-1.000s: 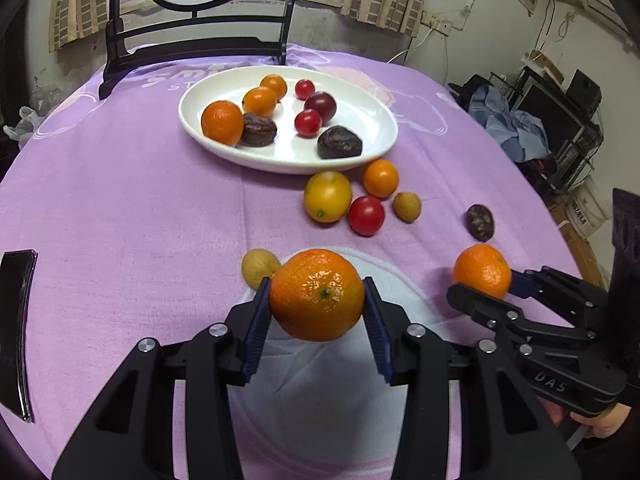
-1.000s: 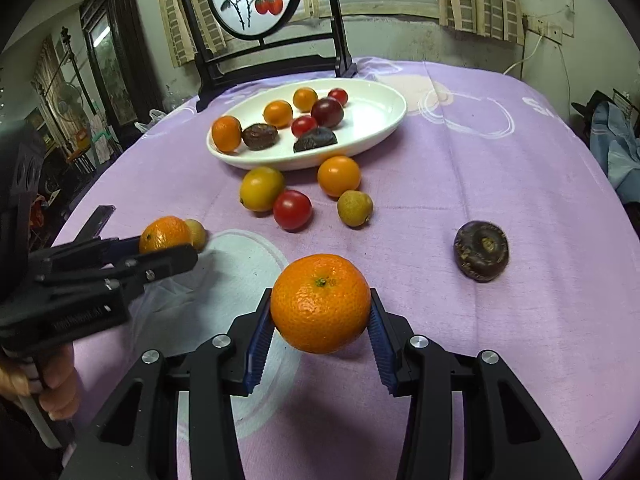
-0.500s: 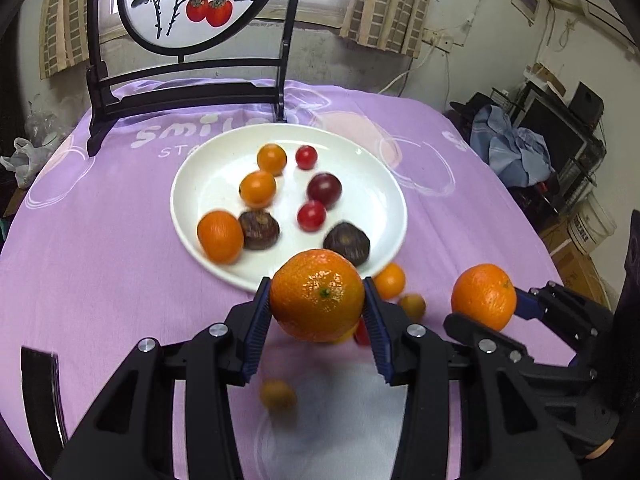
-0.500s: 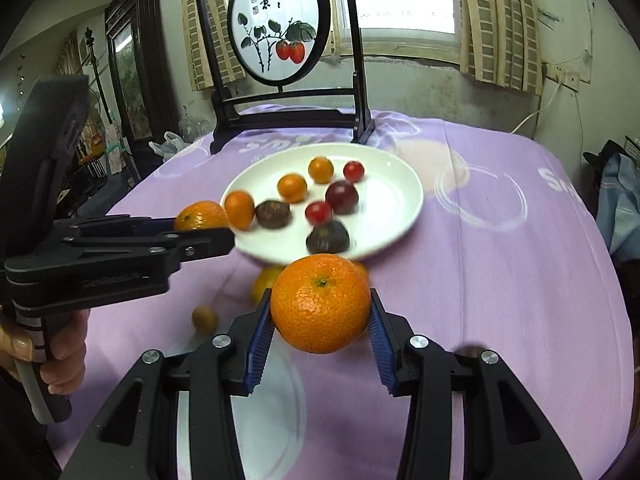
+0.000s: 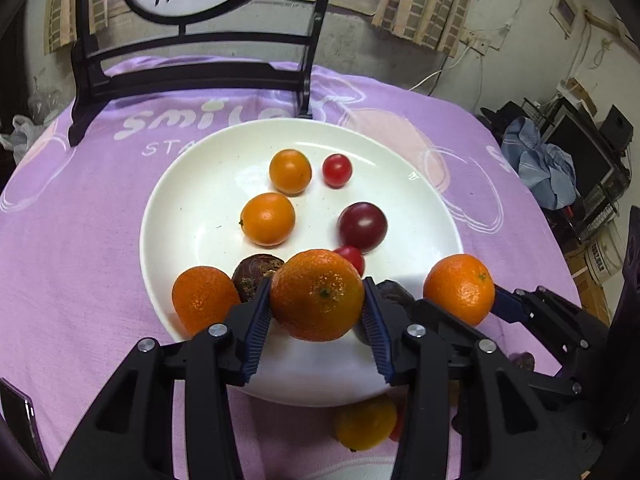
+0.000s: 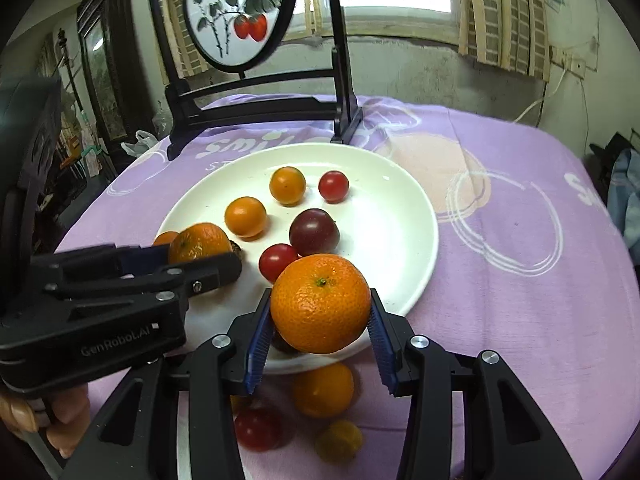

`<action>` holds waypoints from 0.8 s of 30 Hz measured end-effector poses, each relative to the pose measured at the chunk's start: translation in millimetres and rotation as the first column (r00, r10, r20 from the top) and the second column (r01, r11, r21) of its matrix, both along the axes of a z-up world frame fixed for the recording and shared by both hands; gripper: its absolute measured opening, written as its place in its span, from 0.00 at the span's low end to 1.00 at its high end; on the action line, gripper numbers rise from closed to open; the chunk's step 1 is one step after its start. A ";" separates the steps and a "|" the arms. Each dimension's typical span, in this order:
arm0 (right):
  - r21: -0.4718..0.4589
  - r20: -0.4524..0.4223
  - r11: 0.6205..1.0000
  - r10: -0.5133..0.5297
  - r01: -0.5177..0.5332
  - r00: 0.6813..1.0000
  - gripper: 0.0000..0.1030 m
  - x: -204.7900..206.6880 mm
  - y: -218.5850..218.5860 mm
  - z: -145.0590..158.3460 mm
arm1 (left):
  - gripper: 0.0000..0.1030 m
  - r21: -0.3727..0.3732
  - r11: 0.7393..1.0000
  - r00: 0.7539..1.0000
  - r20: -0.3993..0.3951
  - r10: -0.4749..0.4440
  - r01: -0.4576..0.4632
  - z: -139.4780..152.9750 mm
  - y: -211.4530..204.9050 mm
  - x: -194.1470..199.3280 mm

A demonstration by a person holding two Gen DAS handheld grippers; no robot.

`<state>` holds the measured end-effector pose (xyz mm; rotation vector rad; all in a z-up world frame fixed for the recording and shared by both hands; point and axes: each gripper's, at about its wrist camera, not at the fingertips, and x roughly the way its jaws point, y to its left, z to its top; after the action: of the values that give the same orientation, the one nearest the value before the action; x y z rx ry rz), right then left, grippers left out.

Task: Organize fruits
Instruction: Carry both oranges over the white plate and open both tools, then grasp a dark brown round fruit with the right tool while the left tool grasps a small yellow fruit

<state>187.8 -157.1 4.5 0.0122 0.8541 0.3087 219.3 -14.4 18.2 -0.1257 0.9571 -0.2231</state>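
My left gripper [image 5: 316,312] is shut on an orange mandarin [image 5: 316,294] and holds it above the near part of the white plate [image 5: 188,200]. My right gripper [image 6: 318,320] is shut on a second mandarin [image 6: 320,302] over the plate's [image 6: 416,216] near right rim. The left gripper also shows in the right wrist view [image 6: 200,254], the right gripper in the left wrist view [image 5: 460,292]. The plate holds several small oranges, red tomatoes, a dark plum [image 5: 362,226] and dark wrinkled fruits.
A yellow fruit [image 5: 366,422] lies on the purple cloth in front of the plate; the right wrist view shows an orange one [image 6: 322,390], a red tomato [image 6: 258,428] and a small yellow fruit [image 6: 338,440] there. A black framed screen [image 6: 240,16] stands behind the plate.
Both grippers have moved forward with their mandarins, from above the loose fruit on the cloth to above the plate. Both stay shut.
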 end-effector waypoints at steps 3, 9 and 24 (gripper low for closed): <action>0.020 -0.003 1.000 -0.011 0.011 1.000 0.56 -2.8 -1.2 -1.1 | 0.65 -0.022 1.000 1.000 0.012 0.007 -0.006 2.9 2.5 -1.9; 0.035 0.029 0.999 0.008 -0.009 1.000 0.60 -30.6 -8.9 12.8 | 0.84 0.026 1.000 0.996 0.093 0.013 -0.016 27.9 5.6 -33.0; 0.044 -0.002 0.998 -0.046 0.046 0.999 0.65 -142.6 -67.6 0.1 | 0.88 0.042 0.997 0.992 0.104 0.067 -0.072 15.5 33.3 -161.0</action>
<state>45.2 -224.7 4.6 0.0728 0.8472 0.2844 58.2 18.9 33.7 -0.1042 0.8536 -0.1419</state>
